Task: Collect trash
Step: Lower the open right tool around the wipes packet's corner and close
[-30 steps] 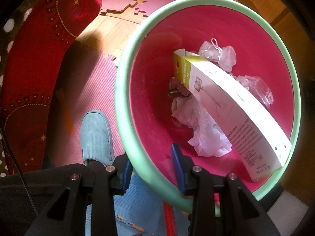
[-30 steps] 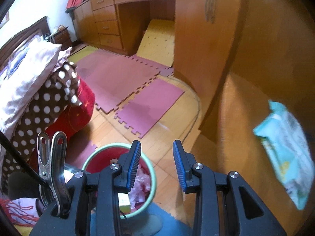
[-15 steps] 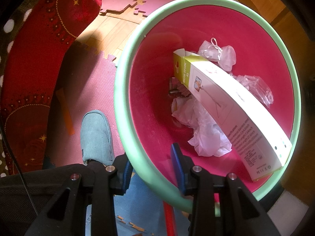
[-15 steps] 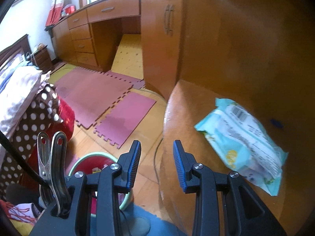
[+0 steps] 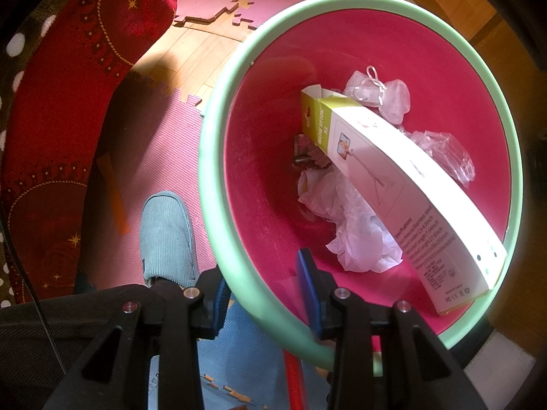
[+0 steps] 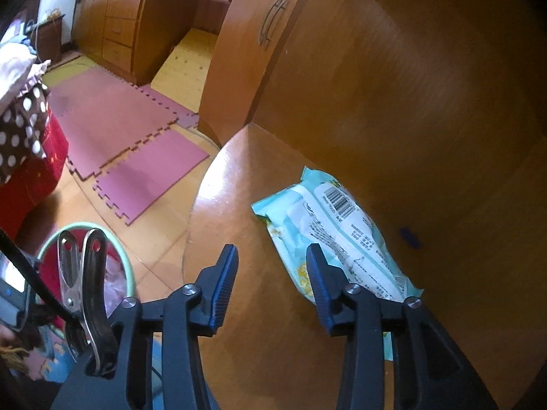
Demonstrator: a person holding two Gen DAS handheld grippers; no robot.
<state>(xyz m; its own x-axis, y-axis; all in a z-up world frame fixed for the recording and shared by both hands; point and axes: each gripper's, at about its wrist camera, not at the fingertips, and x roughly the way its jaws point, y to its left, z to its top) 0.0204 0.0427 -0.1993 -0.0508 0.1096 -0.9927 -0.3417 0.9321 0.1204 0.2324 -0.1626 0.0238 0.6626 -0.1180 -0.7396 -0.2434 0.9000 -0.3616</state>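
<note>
Right gripper (image 6: 270, 280) now nearer wipes pack (image 6: 336, 235), fingers opening, empty; left gripper (image 5: 261, 294) clamping bin rim (image 5: 218, 157).

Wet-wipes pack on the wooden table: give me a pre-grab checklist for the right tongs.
1. Right tongs empty, opening: ok.
2. Wet-wipes pack between the pads: not ok, it lies off to their right.
3. Pack flat on the wooden table, nothing on top: ok.
4. Left tongs clamped on the bin rim: ok.
5. Room left in the bin beside the long carton: ok.
</note>
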